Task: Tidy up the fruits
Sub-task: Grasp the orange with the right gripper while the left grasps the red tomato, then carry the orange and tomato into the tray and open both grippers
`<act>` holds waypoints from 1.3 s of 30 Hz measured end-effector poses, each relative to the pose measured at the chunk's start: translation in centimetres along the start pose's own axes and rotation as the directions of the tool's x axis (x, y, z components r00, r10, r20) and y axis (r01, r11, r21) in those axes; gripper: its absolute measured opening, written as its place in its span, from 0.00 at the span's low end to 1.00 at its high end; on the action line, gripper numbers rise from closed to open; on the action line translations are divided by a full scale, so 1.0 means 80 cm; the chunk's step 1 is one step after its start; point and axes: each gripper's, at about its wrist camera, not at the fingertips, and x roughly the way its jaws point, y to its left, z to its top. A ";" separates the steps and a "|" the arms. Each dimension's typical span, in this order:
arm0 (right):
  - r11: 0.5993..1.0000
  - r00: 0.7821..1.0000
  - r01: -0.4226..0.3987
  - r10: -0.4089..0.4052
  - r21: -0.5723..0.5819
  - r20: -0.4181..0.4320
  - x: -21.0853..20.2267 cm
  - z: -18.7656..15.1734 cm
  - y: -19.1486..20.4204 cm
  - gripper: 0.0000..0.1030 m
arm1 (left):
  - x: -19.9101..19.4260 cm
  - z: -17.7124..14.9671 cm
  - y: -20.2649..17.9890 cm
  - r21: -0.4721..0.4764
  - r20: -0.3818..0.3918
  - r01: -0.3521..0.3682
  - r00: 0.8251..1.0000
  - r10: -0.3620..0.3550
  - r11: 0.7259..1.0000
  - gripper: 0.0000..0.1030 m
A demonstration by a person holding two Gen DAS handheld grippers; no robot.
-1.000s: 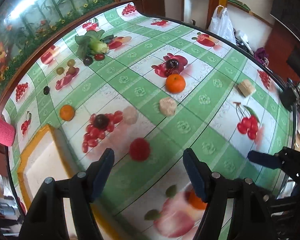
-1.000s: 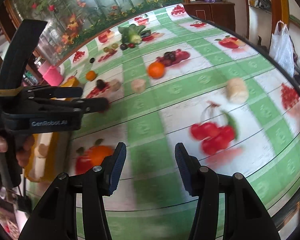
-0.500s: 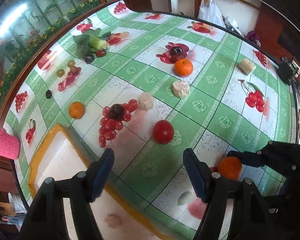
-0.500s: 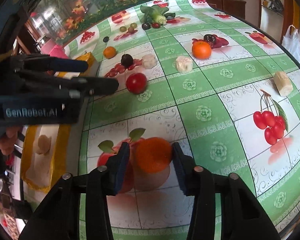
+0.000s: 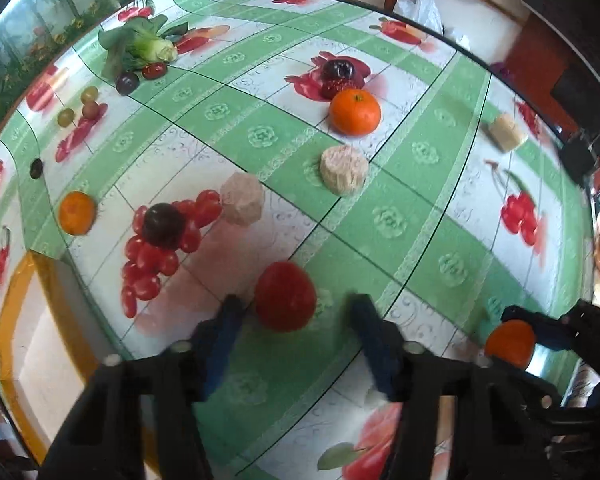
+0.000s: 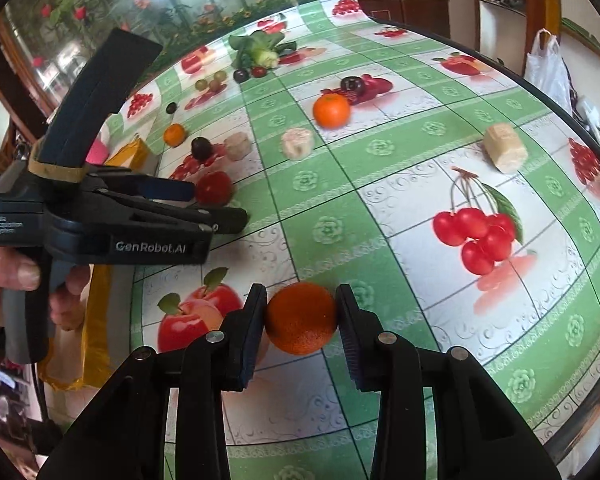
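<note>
While most fruit lies scattered over the worktop (image 6: 380,208), the right gripper (image 6: 301,320) has its jaws pinching an orange (image 6: 301,318) near its front edge, and the left gripper (image 5: 296,312), jaws spread, straddles a red tomato (image 5: 285,296), so sorting looks barely begun.

Ahead of the right gripper (image 6: 301,322) the tablecloth (image 6: 380,216) lay bare up to the printed cherries — to its left the left gripper (image 6: 220,206) blocked passage. The red tomato (image 5: 285,296) stood between that gripper's parted fingers, pale cakes (image 5: 242,199) beyond.
</note>
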 end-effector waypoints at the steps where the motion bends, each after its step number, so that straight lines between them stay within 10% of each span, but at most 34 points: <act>1: 1.000 1.000 0.003 -0.003 0.003 0.002 -0.001 0.000 -0.001 0.34 | -0.001 0.001 0.001 -0.001 0.006 -0.002 1.000 0.002 1.000 0.36; 22: 1.000 0.999 0.020 -0.020 -0.003 0.043 -0.034 -0.007 0.017 0.34 | -0.066 -0.026 -0.012 0.045 0.091 0.057 0.994 -0.061 0.997 0.30; 39: 0.988 0.995 -0.073 0.081 -0.135 0.051 -0.042 0.002 0.099 0.34 | -0.117 -0.071 0.057 -0.120 0.149 0.025 0.989 -0.007 0.992 0.30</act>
